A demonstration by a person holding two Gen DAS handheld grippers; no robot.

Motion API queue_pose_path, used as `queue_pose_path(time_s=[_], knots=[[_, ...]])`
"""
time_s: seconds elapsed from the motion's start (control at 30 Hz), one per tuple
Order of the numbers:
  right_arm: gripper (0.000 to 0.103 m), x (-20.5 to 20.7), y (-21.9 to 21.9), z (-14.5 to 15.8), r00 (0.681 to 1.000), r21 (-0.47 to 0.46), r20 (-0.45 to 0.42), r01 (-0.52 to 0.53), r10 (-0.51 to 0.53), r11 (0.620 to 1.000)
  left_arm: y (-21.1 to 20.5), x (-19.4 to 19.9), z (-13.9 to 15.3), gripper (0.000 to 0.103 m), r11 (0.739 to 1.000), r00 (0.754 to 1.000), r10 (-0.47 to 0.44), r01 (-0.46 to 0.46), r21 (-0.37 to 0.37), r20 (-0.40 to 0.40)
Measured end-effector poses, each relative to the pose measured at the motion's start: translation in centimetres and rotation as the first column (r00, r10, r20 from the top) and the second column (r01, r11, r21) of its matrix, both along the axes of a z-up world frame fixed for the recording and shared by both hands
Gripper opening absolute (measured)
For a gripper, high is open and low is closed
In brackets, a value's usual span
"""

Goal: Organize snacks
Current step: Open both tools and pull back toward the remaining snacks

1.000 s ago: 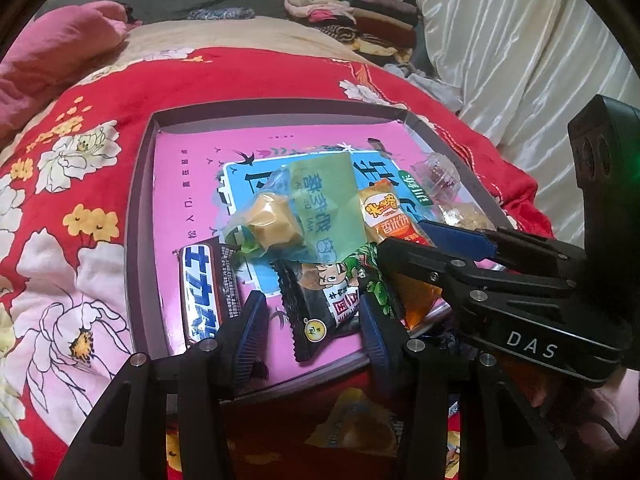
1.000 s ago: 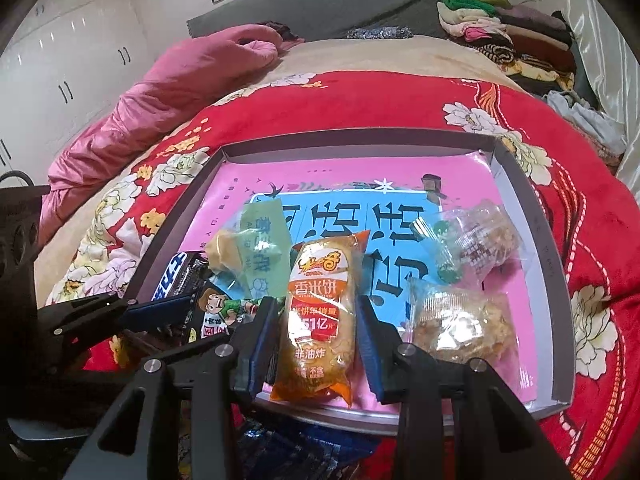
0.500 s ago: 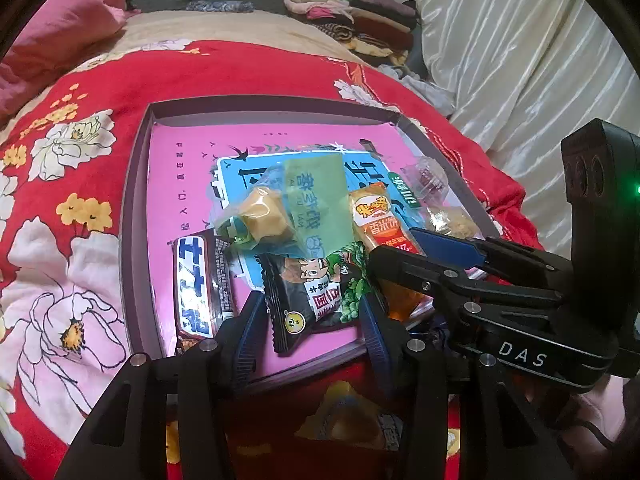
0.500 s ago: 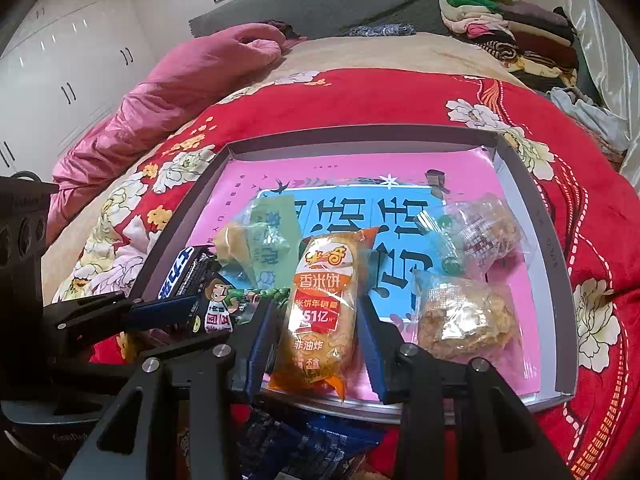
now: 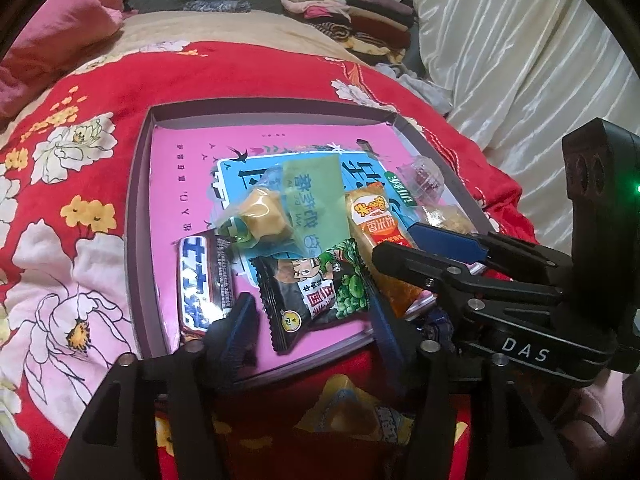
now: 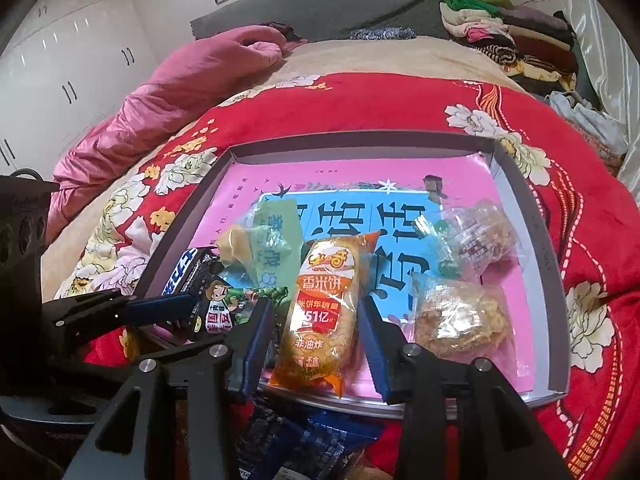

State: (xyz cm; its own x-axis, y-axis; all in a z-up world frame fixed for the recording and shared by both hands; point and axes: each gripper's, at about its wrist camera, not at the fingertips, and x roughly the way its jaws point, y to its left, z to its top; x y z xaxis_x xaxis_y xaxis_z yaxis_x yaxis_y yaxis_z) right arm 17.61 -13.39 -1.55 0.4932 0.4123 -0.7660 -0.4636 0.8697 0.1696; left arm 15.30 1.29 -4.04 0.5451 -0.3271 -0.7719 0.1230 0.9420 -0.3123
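Now left tongs (image 5: pixel 312 316) opening – pea packet (image 5: pixel 316 288) between

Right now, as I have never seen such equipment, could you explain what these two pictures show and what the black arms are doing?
A person holds a two-finger grabbing tool in each hand; a camera on each looks along its fingers. One picture is from the left tool, the other from the right tool. On a red flowered bedcover lies a shallow box with snack packets. A black packet sits between the left tool's fingers, an orange packet between the right's. Both tools are opening, so neither packet seems gripped.
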Motion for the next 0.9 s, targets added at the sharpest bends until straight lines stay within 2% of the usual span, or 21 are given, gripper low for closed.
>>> queue_pose_path(time_s=[0.13, 0.57, 0.77, 0.9], knots=[[0.051, -0.1, -0.2, 0.3, 1.0, 0.006, 0.007, 0.007, -0.007, 1.0, 0.4, -0.1, 0.2, 0.065, 1.0, 1.0, 0.007, -0.007, -0.012, -0.001], [0.052, -0.5, -1.2, 1.6, 0.998, 0.003, 0.047, 0.043, -0.043, 0.999, 0.4, -0.4, 0.8, 0.073, 1.0, 1.0, 0.0, 0.0, -0.004, 0.019], [0.056, -0.8, -1.7, 2.0, 0.996, 0.004, 0.06, 0.058, -0.058, 0.998, 0.5, -0.6, 1.0, 0.075, 1.0, 1.0, 0.004, -0.004, 0.0, 0.026], [0.056, -0.9, -1.9, 2.3, 0.996, 0.008, 0.067, 0.064, -0.064, 0.998, 0.3, -0.7, 1.1, 0.077, 1.0, 1.0, -0.004, 0.003, 0.023, 0.031]])
